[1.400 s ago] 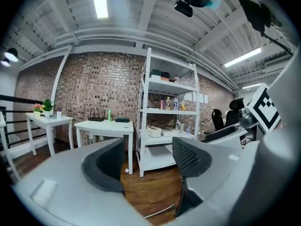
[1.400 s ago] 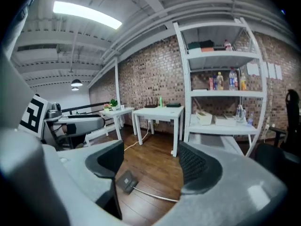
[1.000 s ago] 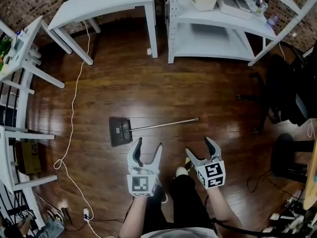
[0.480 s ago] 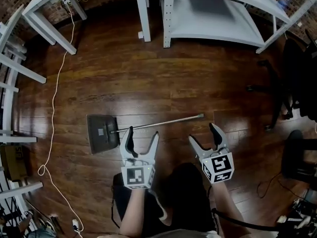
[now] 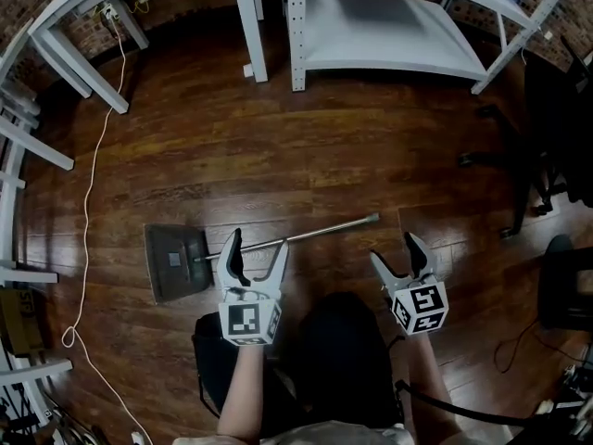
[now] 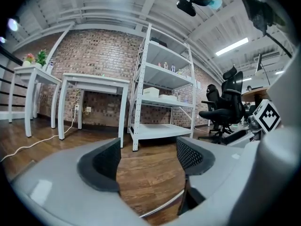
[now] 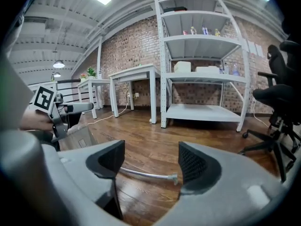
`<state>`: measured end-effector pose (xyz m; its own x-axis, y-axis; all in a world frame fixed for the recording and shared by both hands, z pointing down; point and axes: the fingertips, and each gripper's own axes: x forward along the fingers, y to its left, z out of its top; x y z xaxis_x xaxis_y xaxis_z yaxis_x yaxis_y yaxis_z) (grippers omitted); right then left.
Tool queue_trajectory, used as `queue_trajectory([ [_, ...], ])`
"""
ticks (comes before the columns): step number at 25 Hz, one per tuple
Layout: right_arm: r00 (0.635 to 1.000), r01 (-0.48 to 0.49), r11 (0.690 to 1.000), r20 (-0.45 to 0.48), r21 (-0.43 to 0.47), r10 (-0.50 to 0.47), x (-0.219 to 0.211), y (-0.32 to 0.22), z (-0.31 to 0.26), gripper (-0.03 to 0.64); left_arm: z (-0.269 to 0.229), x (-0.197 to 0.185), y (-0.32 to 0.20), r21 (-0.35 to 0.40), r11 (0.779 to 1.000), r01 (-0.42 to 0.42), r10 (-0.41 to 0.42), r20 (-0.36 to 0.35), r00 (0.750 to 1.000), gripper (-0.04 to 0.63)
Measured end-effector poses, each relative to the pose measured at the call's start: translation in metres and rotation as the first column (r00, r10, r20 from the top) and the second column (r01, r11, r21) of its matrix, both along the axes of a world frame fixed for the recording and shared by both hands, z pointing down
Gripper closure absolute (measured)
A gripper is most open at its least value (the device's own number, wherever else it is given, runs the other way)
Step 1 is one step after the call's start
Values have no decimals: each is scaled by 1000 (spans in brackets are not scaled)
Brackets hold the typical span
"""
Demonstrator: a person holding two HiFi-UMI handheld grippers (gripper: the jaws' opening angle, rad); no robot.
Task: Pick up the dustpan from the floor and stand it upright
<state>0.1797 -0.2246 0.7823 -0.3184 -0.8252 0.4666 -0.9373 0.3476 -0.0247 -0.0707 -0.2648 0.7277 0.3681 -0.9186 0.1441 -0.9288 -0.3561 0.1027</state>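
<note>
The dark dustpan (image 5: 174, 261) lies flat on the wood floor, and its long metal handle (image 5: 315, 233) runs right to a capped end (image 5: 374, 218). My left gripper (image 5: 257, 248) is open and straddles the handle close to the pan; the handle (image 6: 160, 209) shows low between its jaws, untouched. My right gripper (image 5: 396, 253) is open, just below and right of the handle's end. In the right gripper view the handle (image 7: 143, 173) lies on the floor ahead of the jaws (image 7: 150, 161), with the pan (image 7: 77, 138) at left.
A white shelving unit (image 5: 389, 35) stands at the far side, and white table legs (image 5: 93, 72) at the far left. A white cable (image 5: 85, 221) trails down the floor on the left. Black office chairs (image 5: 556, 146) stand on the right. The person's dark legs (image 5: 324, 360) are below the grippers.
The view has tilted down and closed in on the dustpan. My left gripper has come over the handle near the pan; my right has drawn near the handle's end. Both stay open.
</note>
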Motion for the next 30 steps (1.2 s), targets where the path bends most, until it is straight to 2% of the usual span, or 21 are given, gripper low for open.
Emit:
queue_trajectory([
  [5,995,-84,993,43,-80,88,39,23,44,272,4,-3,4,-17,1000,-18,18,22,1000,210],
  [9,980,-160,975,98,-153,176,63,29,91,272,11,0,1,-15,999,-38,39,22,999,210],
  [13,955,-200,955,174,-220,240,63,27,136,272,19,8,3,-32,997,-71,72,17,997,210],
  [17,906,-190,943,322,-273,275,43,7,170,294,23,13,3,-42,996,-81,81,-1,997,210],
  [19,852,-181,927,419,-329,315,32,-6,189,317,18,15,1,-24,996,-84,84,-4,996,210],
  [20,812,-176,914,471,-364,344,27,-12,198,338,14,15,0,-21,997,-81,81,-6,997,210],
  [23,648,-191,868,606,-458,462,22,-30,224,353,14,14,1,-18,998,-68,68,-6,998,213],
  [25,528,-229,828,649,-513,548,26,-39,239,369,22,11,5,-30,998,-62,62,-6,998,217],
  [27,427,-255,795,674,-550,603,27,-48,252,393,30,8,9,-57,997,-54,54,-9,999,221],
  [28,388,-259,786,684,-562,617,26,-53,257,394,32,7,11,-69,996,-50,50,-9,999,221],
  [30,332,-267,768,692,-582,641,24,-60,267,394,35,5,16,-81,996,-44,44,-4,999,221],
])
